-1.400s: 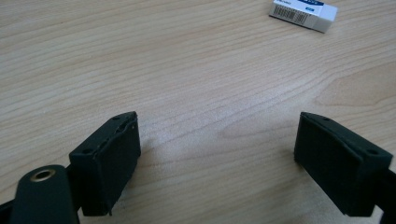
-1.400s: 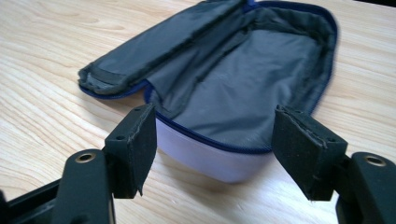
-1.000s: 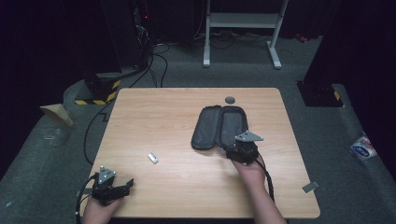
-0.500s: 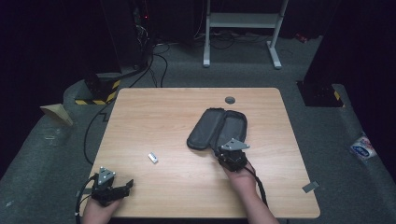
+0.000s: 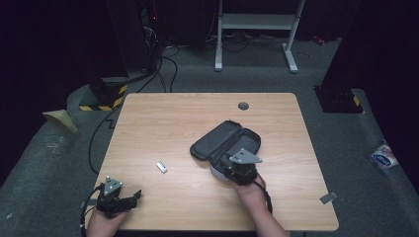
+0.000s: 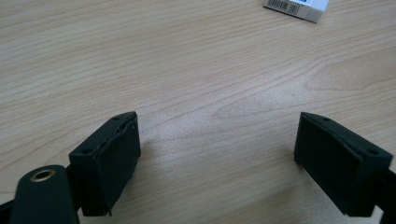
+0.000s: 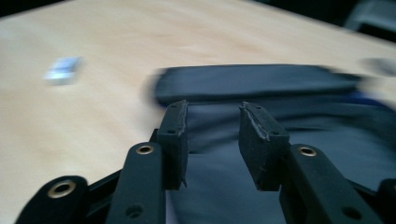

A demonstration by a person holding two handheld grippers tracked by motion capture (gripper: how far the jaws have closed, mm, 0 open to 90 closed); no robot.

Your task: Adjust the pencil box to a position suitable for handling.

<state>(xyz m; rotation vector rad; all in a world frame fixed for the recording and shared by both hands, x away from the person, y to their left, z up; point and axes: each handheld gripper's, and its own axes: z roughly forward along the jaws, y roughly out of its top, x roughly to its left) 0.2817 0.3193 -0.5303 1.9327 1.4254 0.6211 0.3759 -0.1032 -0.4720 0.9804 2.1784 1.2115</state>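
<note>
A dark zip case (image 5: 225,140) lies open on the wooden table (image 5: 163,123), right of the middle. My right gripper (image 5: 228,167) hovers over the case's near end. In the right gripper view its jaws (image 7: 212,126) stand a little apart with nothing between them, and they have just been opening after a closure; the case's grey inside (image 7: 224,186) lies below, blurred. A small white box (image 5: 161,167) lies left of the case. My left gripper (image 5: 132,197) rests at the near left corner, wide open (image 6: 217,140) over bare wood, with the white box (image 6: 299,7) ahead of it.
A round grey grommet (image 5: 243,105) sits near the table's far edge. Beyond the table are cables and a white metal stand (image 5: 257,22) on the dark floor. Bare wood spreads between the two grippers.
My right gripper has moved left and nearer to me, and the case has shifted and turned with it. Left gripper has stayed put.
</note>
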